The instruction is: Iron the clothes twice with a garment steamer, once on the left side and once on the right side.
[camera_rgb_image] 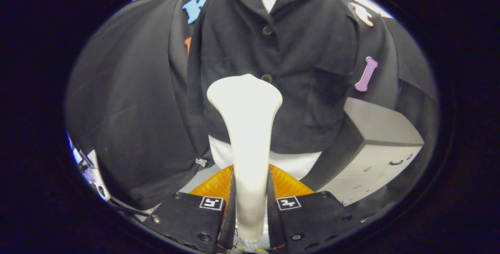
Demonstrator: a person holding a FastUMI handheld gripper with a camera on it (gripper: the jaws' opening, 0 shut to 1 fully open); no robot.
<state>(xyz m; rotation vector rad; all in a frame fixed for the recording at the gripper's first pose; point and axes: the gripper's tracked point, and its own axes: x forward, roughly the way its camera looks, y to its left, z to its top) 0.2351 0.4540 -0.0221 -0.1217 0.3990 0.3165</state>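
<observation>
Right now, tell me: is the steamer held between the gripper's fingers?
Yes, the gripper is shut on the steamer, both fingers pressing its handle.

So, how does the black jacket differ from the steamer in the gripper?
The black jacket is dark cloth, while the steamer is white and smooth. The jacket hangs buttoned on a white form, beyond the fingers; the steamer stands upright between them, the gripper shut on its handle. The jacket looks much wider than the steamer's head. Both stand upright.

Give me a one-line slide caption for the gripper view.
Tool shut on the white garment steamer, its head raised before the dark buttoned jacket hanging ahead.
</observation>
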